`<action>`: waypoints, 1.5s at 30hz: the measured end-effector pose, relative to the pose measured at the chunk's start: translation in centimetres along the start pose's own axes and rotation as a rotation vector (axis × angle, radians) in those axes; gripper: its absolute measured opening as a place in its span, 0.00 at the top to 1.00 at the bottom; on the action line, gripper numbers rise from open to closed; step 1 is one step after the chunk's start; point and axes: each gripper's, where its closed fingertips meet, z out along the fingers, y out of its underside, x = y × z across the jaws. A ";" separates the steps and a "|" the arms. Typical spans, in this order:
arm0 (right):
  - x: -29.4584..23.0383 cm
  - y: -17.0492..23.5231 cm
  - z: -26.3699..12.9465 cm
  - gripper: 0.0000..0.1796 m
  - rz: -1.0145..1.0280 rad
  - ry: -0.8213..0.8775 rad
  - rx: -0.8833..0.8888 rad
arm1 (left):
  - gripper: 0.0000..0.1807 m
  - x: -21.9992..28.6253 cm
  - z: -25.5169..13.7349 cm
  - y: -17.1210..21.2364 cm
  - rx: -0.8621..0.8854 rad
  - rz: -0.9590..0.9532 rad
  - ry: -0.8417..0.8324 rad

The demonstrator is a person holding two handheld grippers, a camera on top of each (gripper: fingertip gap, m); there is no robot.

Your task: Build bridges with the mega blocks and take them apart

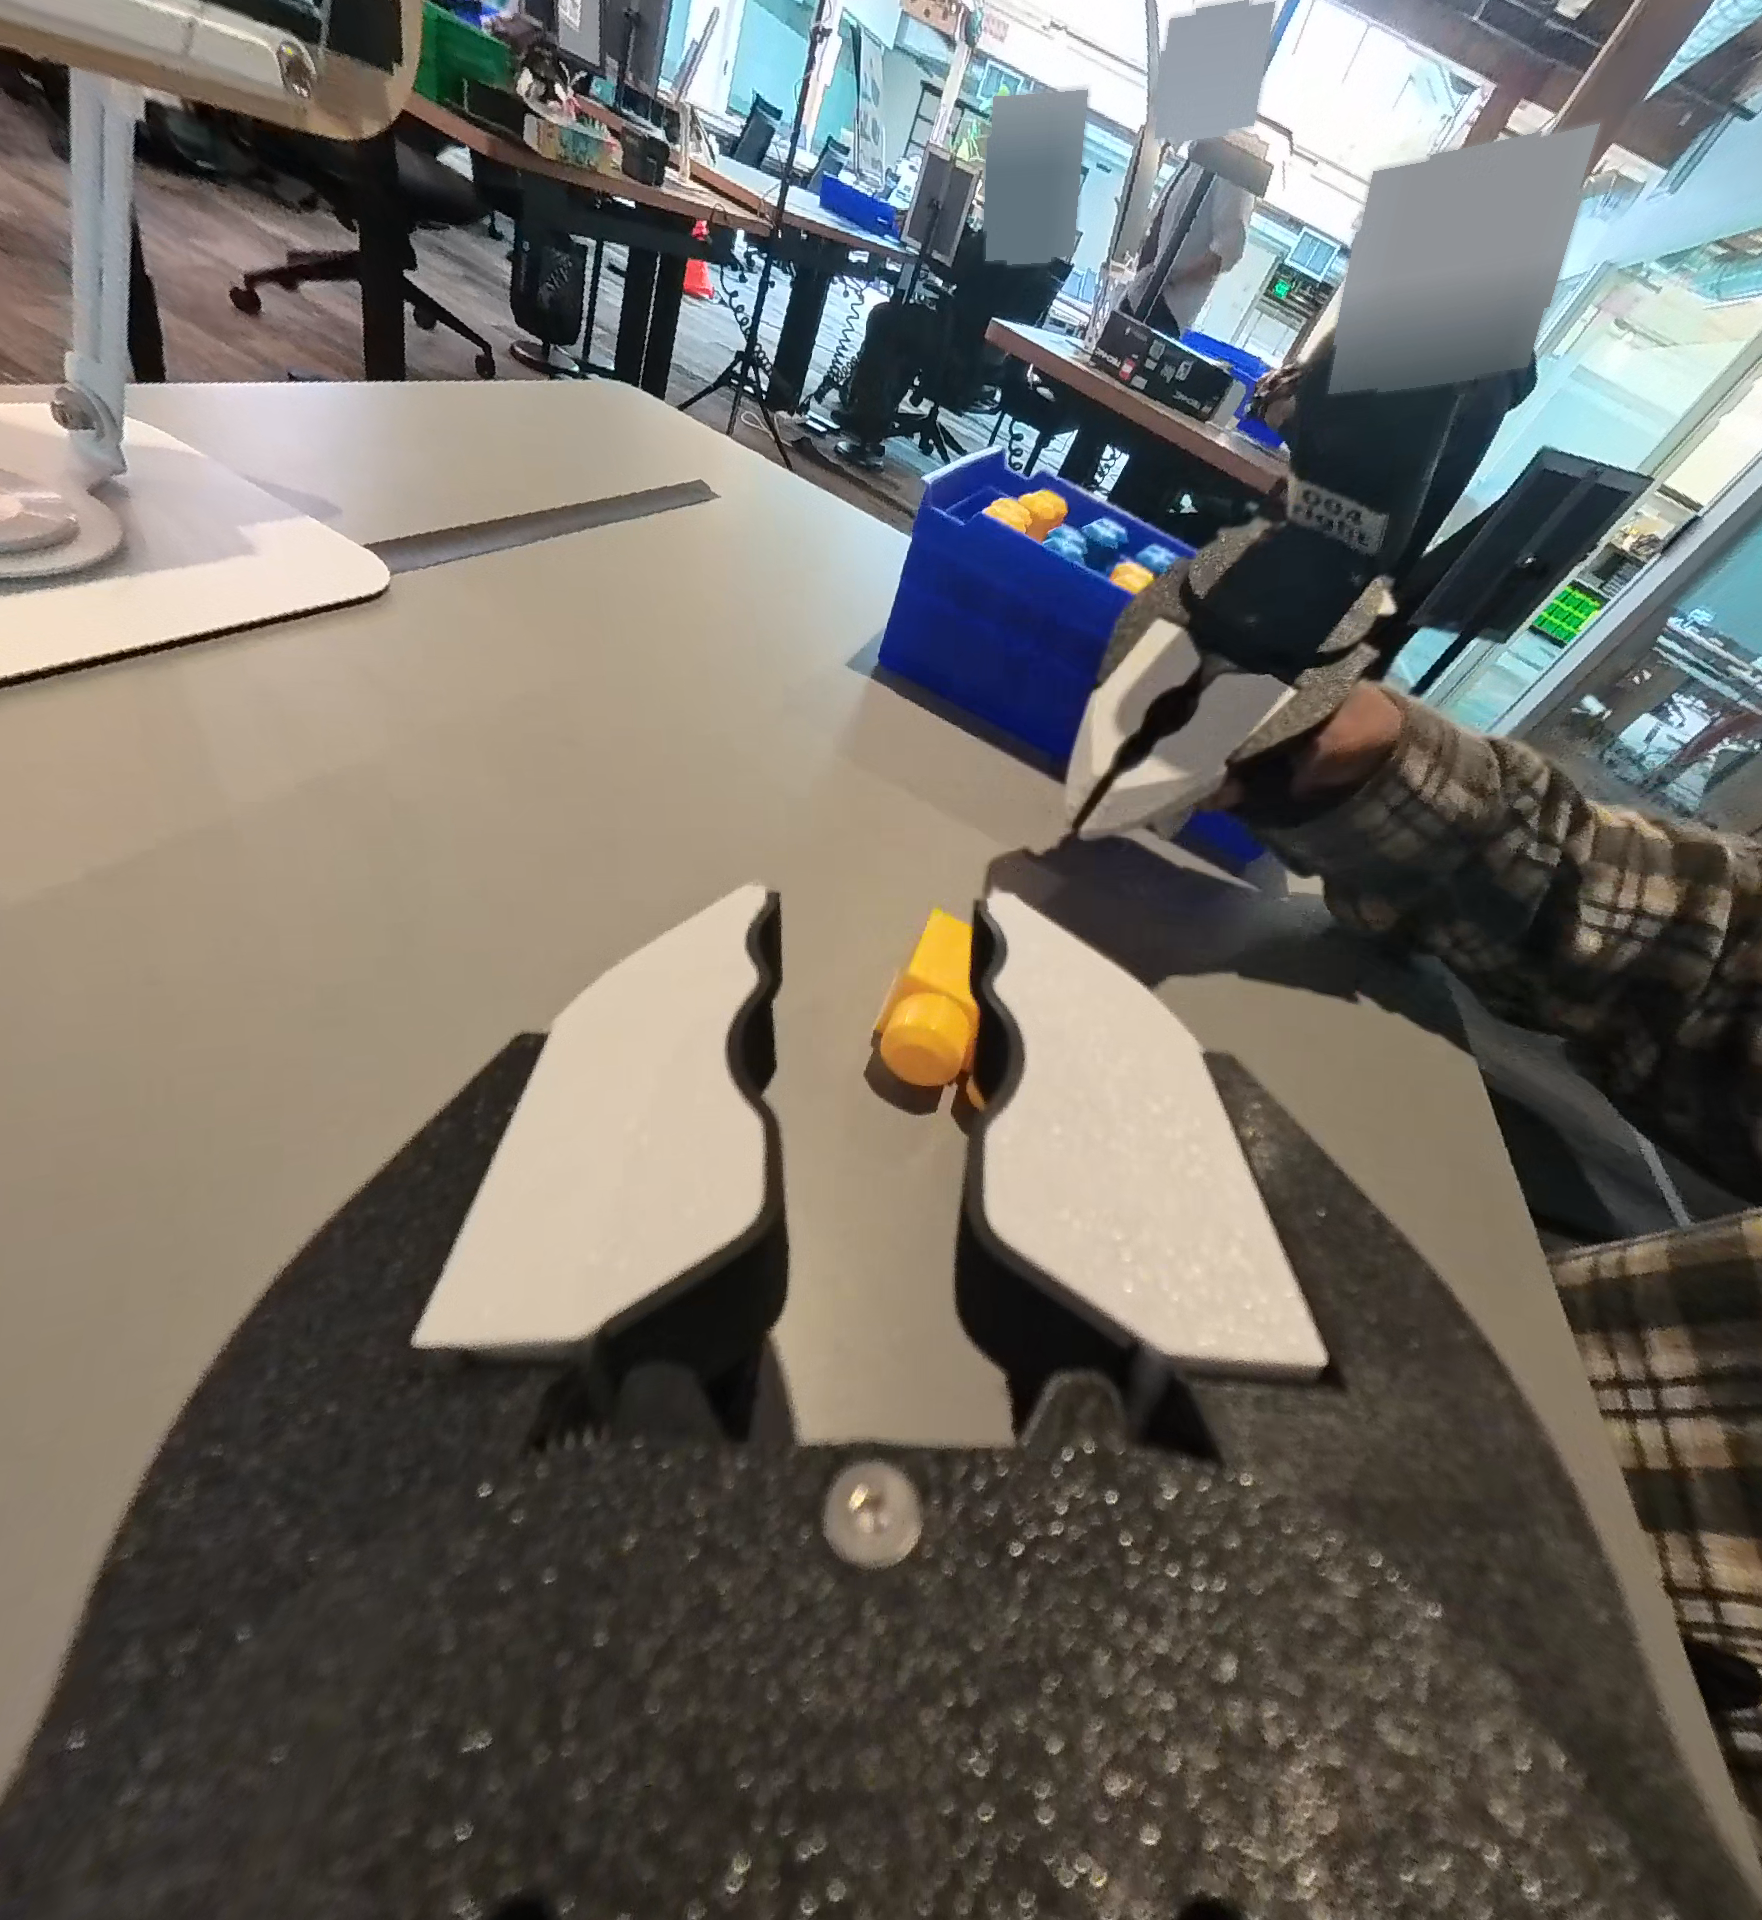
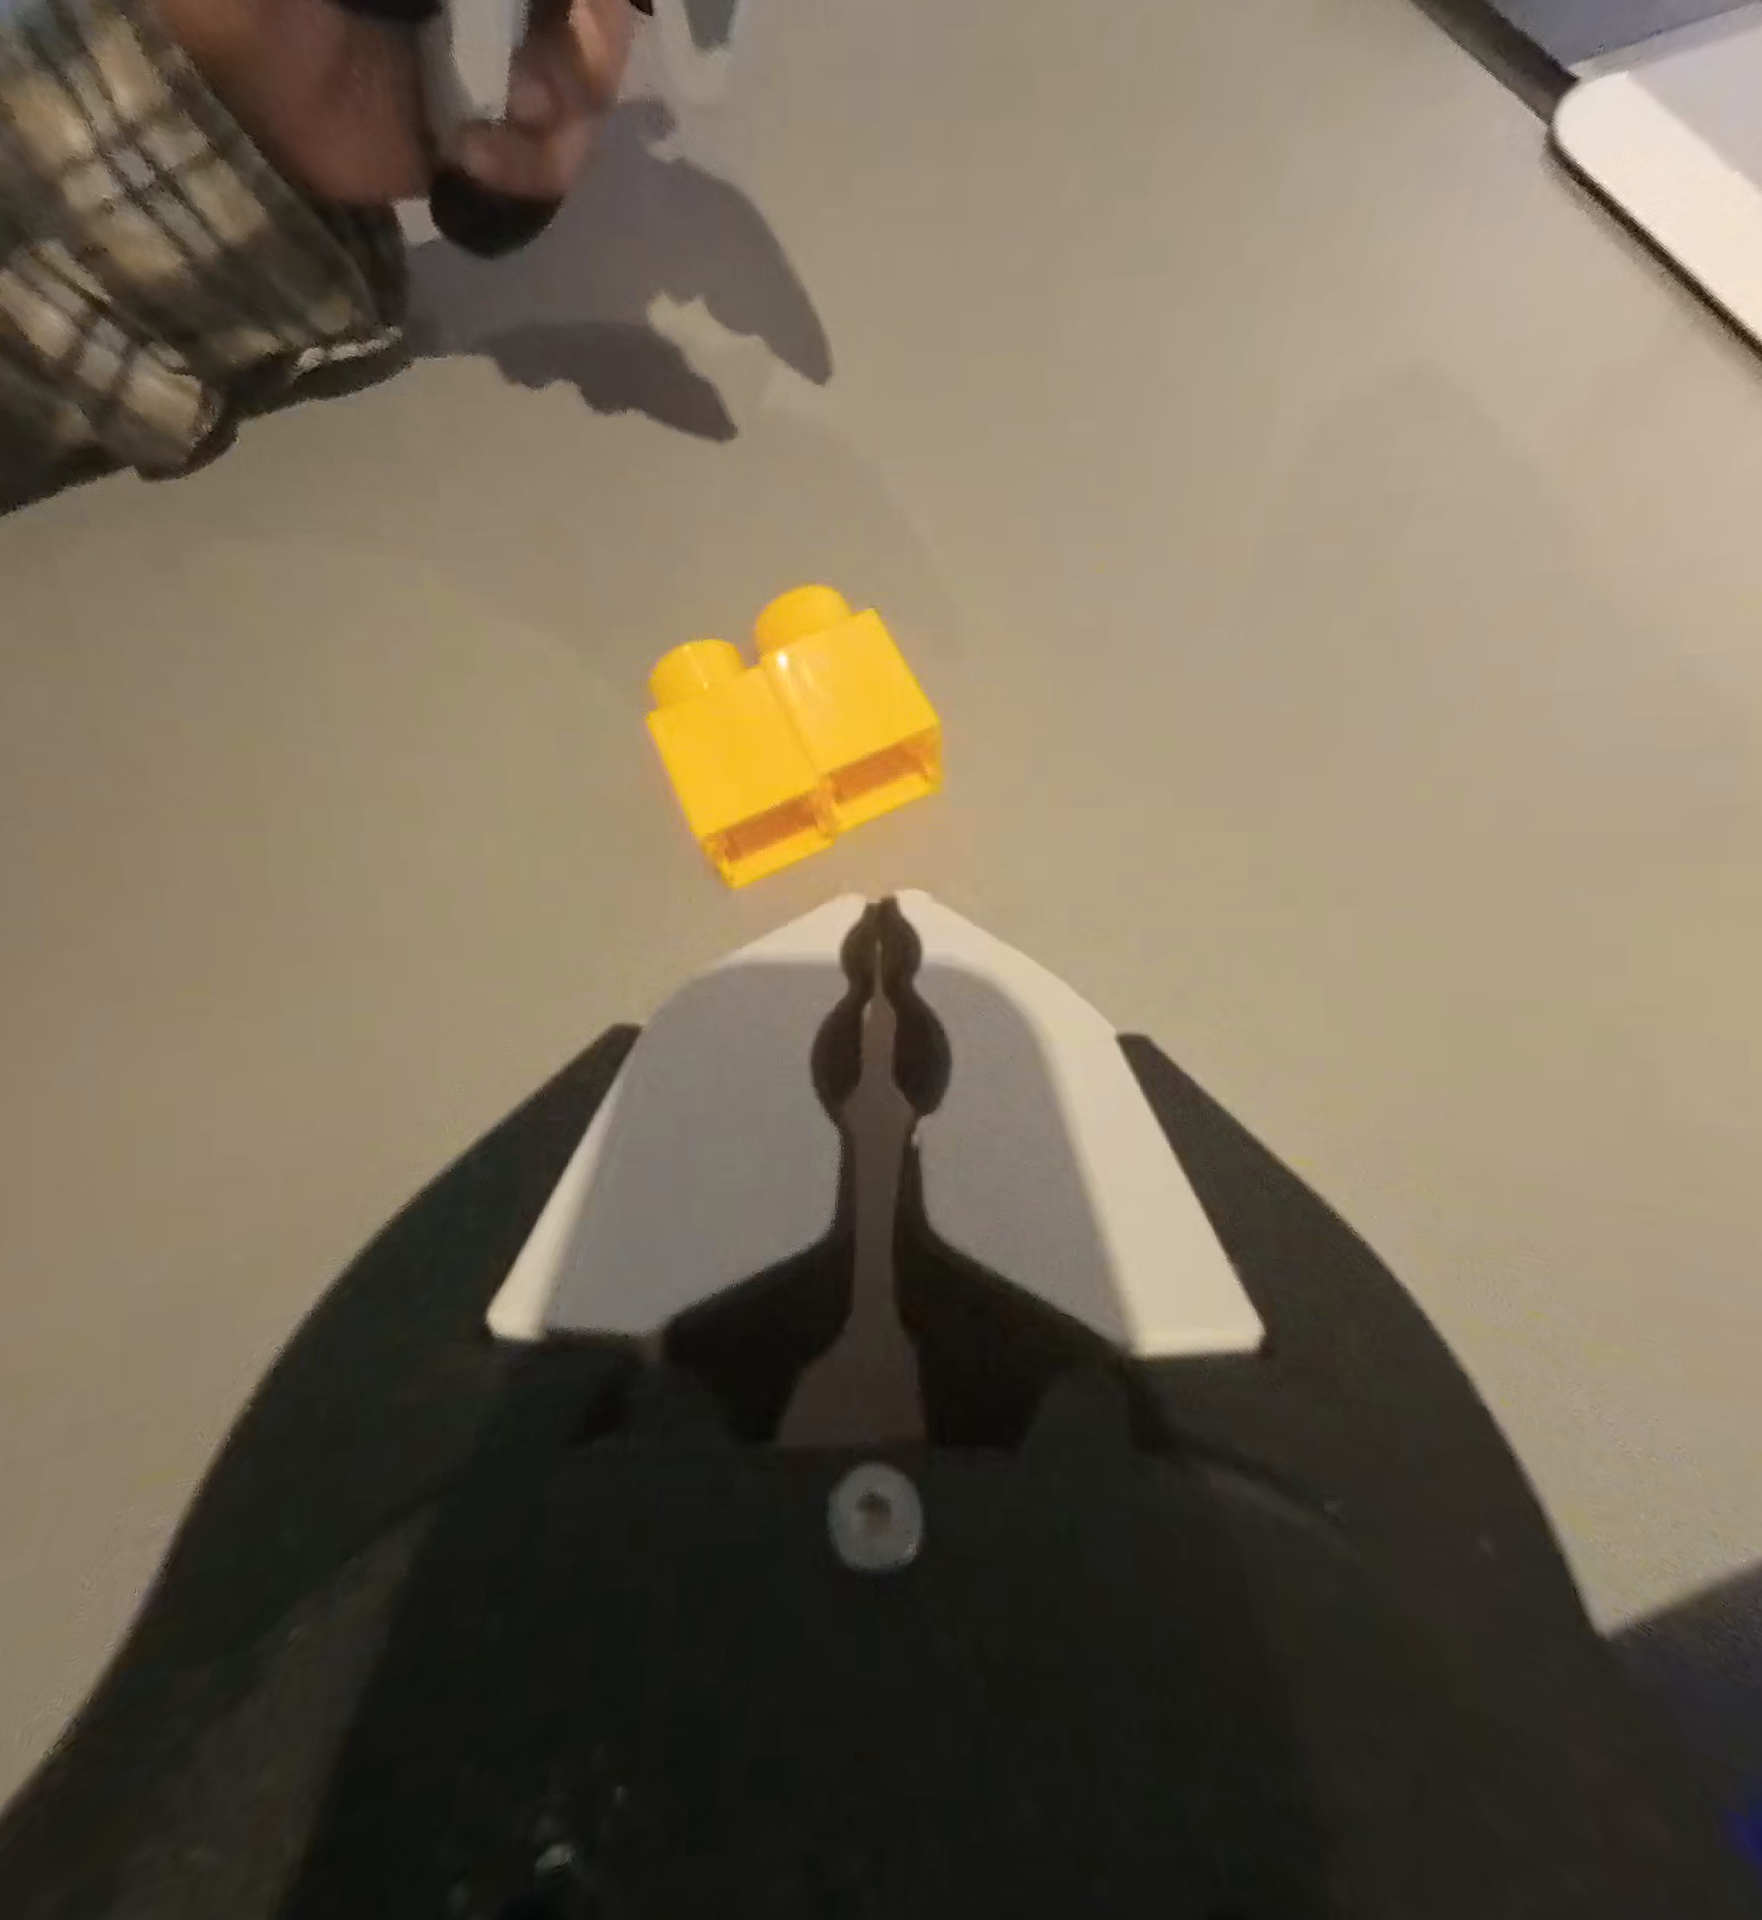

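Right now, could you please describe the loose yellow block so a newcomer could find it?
On the grey tabletop, look before the blue plastic bin. The yellow two-stud plastic block lies alone on its side, outside the bin.

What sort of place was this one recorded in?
Most likely a shared open-plan workshop or lab: rows of desks with office chairs, a tripod, parts bins like the blue bin, and large glass walls.
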 end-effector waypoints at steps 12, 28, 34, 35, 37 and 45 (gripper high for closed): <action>-0.9 1.4 4.4 1.00 -0.109 -0.028 -0.173 | 0.81 -0.1 0.5 0.8 -0.038 0.005 -0.006; -1.5 1.0 5.7 1.00 -0.098 -0.065 -0.151 | 0.81 -0.2 0.5 0.8 -0.044 -0.001 -0.006; -1.7 1.0 5.9 1.00 -0.091 -0.078 -0.148 | 0.81 -0.2 0.5 0.9 -0.046 -0.002 -0.004; -1.7 1.0 6.0 1.00 -0.091 -0.078 -0.151 | 0.81 -0.2 0.5 0.9 -0.045 -0.002 -0.005; -1.9 1.0 6.0 1.00 -0.090 -0.083 -0.149 | 0.81 -0.2 0.5 0.9 -0.045 -0.002 -0.005; -1.5 1.6 4.2 1.00 -0.085 -0.046 -0.154 | 0.81 -0.3 0.2 0.5 -0.034 -0.002 -0.013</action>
